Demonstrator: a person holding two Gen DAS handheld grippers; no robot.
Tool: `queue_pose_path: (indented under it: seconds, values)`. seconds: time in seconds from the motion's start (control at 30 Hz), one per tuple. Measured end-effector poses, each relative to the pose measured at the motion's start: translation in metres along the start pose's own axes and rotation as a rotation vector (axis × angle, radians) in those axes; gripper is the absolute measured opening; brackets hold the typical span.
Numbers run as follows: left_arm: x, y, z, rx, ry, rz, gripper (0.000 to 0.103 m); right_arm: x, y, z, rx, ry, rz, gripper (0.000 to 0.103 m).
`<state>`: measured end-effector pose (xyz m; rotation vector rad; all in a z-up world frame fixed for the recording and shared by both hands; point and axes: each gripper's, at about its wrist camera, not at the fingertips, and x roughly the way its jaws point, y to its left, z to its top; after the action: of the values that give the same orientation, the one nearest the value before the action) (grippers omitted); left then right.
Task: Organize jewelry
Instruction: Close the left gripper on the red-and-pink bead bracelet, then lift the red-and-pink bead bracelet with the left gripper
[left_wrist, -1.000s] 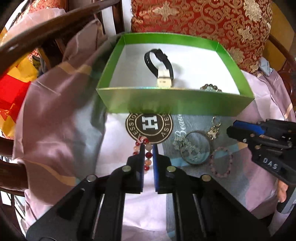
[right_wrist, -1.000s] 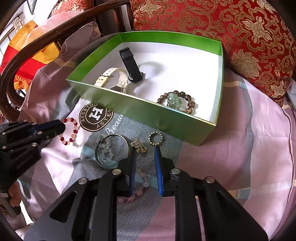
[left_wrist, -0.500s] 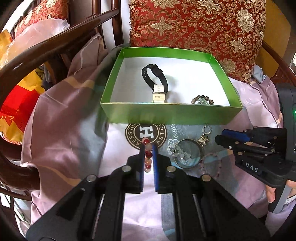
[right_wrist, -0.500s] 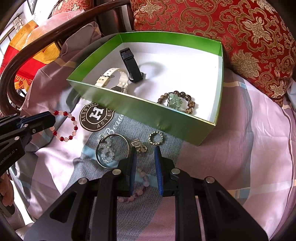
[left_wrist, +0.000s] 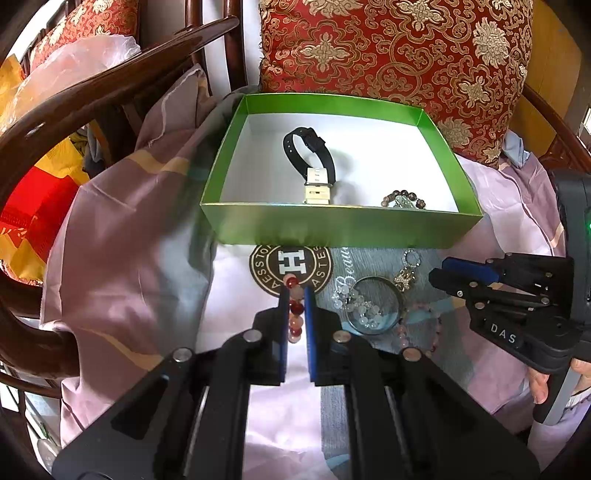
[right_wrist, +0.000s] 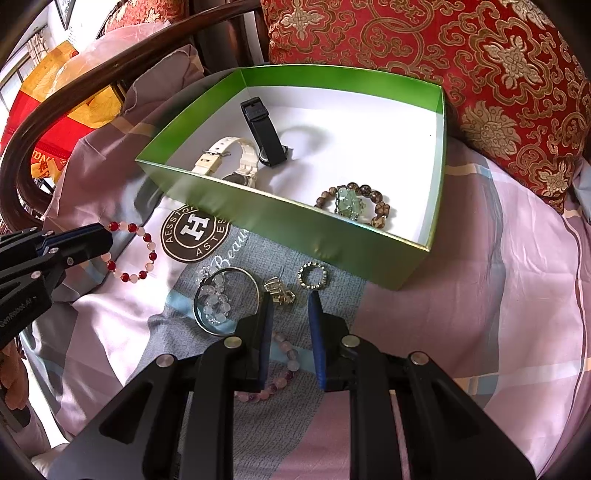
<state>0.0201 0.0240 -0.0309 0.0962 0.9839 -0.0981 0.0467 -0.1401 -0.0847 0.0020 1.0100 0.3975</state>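
My left gripper (left_wrist: 294, 295) is shut on a red and pink bead bracelet (left_wrist: 295, 314) and holds it above the cloth in front of the green box (left_wrist: 340, 225). In the right wrist view the bracelet (right_wrist: 144, 254) hangs from the left gripper (right_wrist: 107, 236). The box (right_wrist: 288, 229) holds a black watch (right_wrist: 266, 136), a cream watch (right_wrist: 236, 158) and a brown bead bracelet with a green charm (right_wrist: 351, 203). My right gripper (right_wrist: 291, 299) is open and empty, low over the cloth near a silver bangle (right_wrist: 225, 299), a gold charm (right_wrist: 279, 291), a crystal ring (right_wrist: 312, 275) and a pink bead bracelet (right_wrist: 280, 365).
A pink and grey cloth (right_wrist: 461, 314) covers the seat. A red and gold cushion (right_wrist: 443, 48) stands behind the box. A dark wooden chair arm (left_wrist: 92, 99) curves along the left. A round brown logo (right_wrist: 194, 232) is printed on the cloth.
My left gripper has lifted the red and pink bracelet off the cloth and drawn back from the box. The right gripper has stayed in place.
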Motion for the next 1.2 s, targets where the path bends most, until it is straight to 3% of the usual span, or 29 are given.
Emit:
queue_pose_path:
  seconds: [1.2]
  values:
    - [-0.003, 0.0, 0.002, -0.009, 0.001, -0.012, 0.007, -0.004, 0.0, -0.002, 0.001, -0.007, 0.009, 0.02]
